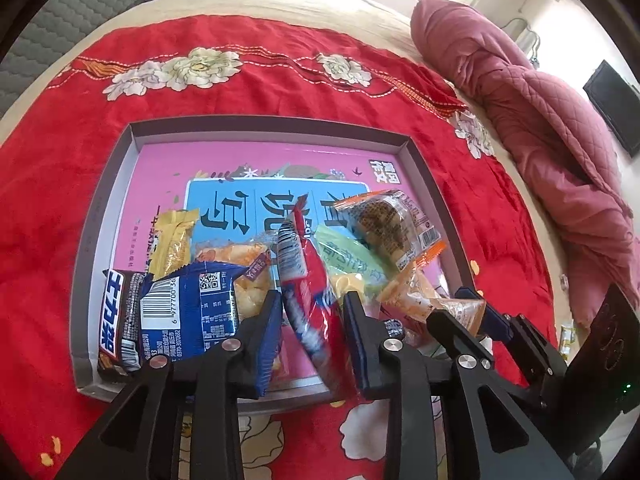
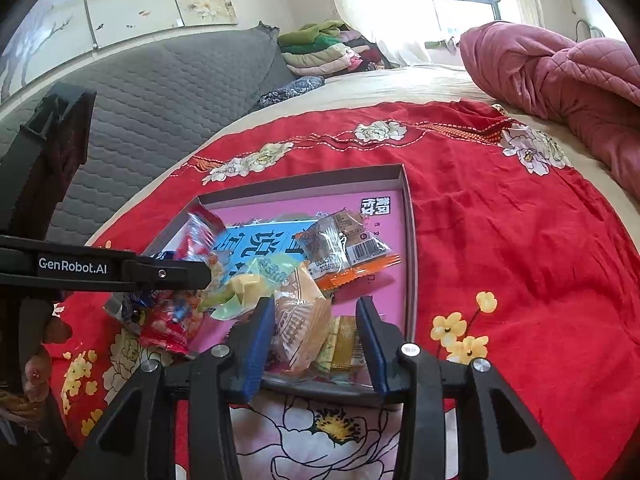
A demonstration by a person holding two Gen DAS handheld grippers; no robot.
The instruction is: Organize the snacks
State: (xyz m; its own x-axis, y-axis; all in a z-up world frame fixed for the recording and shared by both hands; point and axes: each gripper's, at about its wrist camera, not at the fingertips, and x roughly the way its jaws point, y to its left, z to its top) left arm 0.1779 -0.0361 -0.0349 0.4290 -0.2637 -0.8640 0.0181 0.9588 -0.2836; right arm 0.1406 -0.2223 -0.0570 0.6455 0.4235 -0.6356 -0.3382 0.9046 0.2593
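A shallow grey box (image 1: 272, 124) with a pink printed floor lies on the red cloth and holds several snack packets. My left gripper (image 1: 312, 308) hangs over its near edge, and a red snack packet (image 1: 308, 280) stands tilted between its fingers with the pads just beside it. My right gripper (image 2: 316, 312) is open around a tan packet (image 2: 300, 320) that lies in the box; there is a gap on the packet's right side. Also in the box are a blue packet (image 1: 188, 312), a yellow one (image 1: 174, 244), a green one (image 1: 348, 256) and a clear cake packet (image 2: 344, 244).
The red floral cloth (image 2: 500, 220) covers a bed. A pink quilt (image 1: 540, 120) is heaped at the right. A grey quilted backrest (image 2: 160, 88) and folded clothes (image 2: 324, 48) sit at the far side. A hand (image 2: 36, 376) shows at the left edge.
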